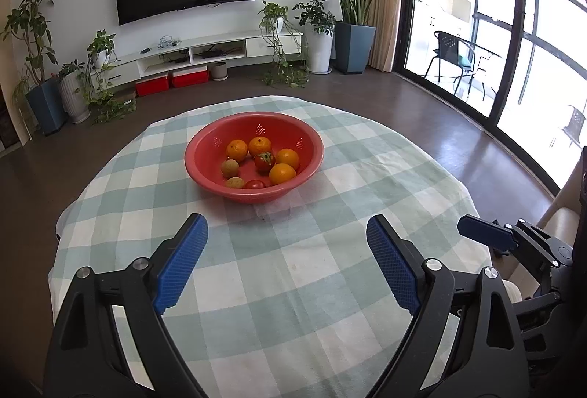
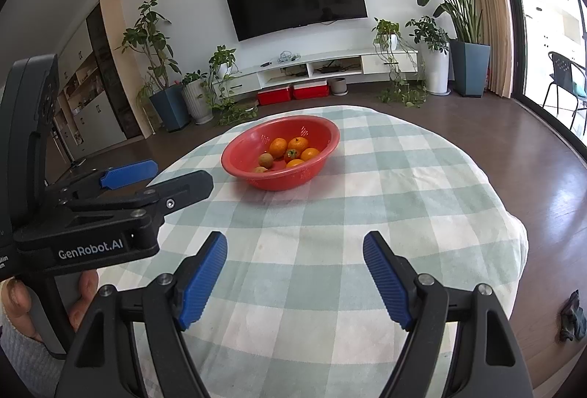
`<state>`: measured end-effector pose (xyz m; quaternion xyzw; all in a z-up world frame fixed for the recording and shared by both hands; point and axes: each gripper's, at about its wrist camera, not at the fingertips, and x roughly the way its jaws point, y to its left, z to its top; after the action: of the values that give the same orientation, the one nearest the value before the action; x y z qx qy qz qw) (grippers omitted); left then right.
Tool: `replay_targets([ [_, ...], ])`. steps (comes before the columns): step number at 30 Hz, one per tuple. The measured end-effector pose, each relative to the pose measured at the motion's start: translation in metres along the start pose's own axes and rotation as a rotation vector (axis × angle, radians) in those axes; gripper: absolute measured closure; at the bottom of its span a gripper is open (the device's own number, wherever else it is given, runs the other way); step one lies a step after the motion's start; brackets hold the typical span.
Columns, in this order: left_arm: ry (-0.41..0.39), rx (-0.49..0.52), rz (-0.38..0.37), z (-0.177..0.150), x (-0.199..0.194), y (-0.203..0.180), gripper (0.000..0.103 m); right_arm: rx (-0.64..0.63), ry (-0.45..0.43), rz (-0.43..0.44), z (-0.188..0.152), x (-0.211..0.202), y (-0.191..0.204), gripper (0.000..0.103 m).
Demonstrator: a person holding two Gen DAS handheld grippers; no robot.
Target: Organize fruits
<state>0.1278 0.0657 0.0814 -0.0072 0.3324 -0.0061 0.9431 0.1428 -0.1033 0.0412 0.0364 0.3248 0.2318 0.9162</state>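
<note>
Nearest: the left tool (image 1: 286,264) hung low over the checked cloth (image 1: 293,288), jaws spread wide w/ nothing btwn them. The right tool (image 2: 295,275) sat alongside, also spread and empty, pointing the same way. In the right wrist view a hand (image 2: 22,302) gripped the left tool's handle, grey sleeve at the wrist.

Both tools were well short of the fruit. Bare cloth lay btwn them and the red bowl (image 1: 205,174), which stood toward the far half of the surface.

Inside the bowl, all bunched together: four oranges (image 1: 282,173), two tomatoes (image 1: 264,161), two small brownish round fruits (image 1: 230,167). Nothing lay out on the cloth, and no second container was in view, so where sorted fruit should go wasn't clear.

Likely risks, judged from here:
- Fruit touched each other, so a wide tool going in would prob. nudge neighbours and make them roll.
- Tomatoes look soft; too hard a squeeze would split them.
- Round fruit set on cloth w/ no rim could roll off the surface edge.
- Bowl looks light plastic; a tool catching the rim could tip or slide it, esp. on loose cloth.
- Both tools reaching in at once could collide.

Beyond: floor, plants, TV wall.
</note>
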Motion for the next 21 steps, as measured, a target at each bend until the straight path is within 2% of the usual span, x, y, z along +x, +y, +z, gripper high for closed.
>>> replay_targets([
  [21, 0.004, 0.033, 0.020, -0.0062, 0.0023, -0.0085, 0.008, -0.001, 0.000, 0.001, -0.0004, -0.0001, 0.0011, 0.024],
])
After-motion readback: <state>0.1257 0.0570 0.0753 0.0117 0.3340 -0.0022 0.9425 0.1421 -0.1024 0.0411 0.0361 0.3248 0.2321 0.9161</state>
